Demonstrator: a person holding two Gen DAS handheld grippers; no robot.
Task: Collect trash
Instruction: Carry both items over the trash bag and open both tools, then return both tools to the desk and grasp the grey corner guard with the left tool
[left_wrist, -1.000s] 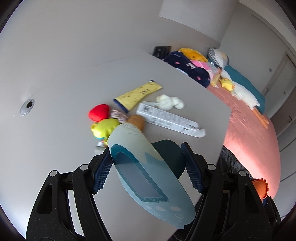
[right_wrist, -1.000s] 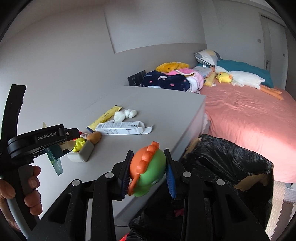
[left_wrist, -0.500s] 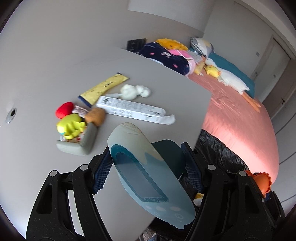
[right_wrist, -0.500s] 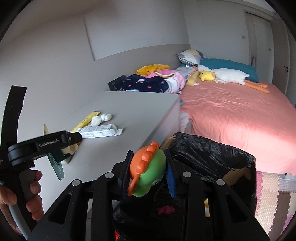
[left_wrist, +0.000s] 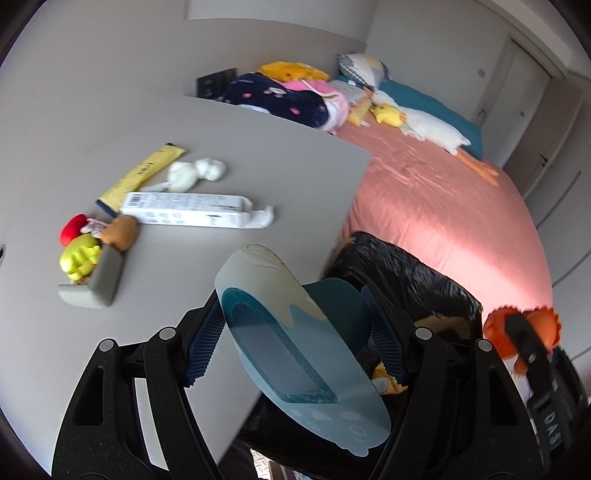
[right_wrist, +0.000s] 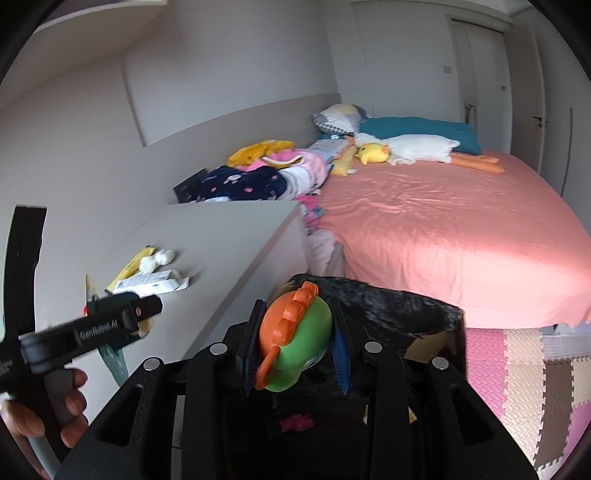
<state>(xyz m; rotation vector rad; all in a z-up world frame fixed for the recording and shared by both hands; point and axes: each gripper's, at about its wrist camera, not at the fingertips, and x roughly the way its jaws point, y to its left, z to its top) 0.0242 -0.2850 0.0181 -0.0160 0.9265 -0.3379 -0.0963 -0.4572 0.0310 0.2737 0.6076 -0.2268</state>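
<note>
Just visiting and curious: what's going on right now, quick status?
Left tool shut on blue plastic card. Right tool shut on green-and-orange toy, above black trash bag. More litter on grey table. Nothing blocking.

Table (left_wrist: 258, 155) stood left of bed (right_wrist: 443, 229). Bin bag (left_wrist: 406, 273) sat off table's near corner, between table and bed. On table: long box (left_wrist: 184, 214) lay crosswise, wrapper (left_wrist: 144, 173) and tissue wad (left_wrist: 195, 171) behind it, small toys (left_wrist: 85, 247) to its left. Plush duck (right_wrist: 406, 149) lay at bed's head, clothes pile (right_wrist: 258, 177) behind table.
</note>
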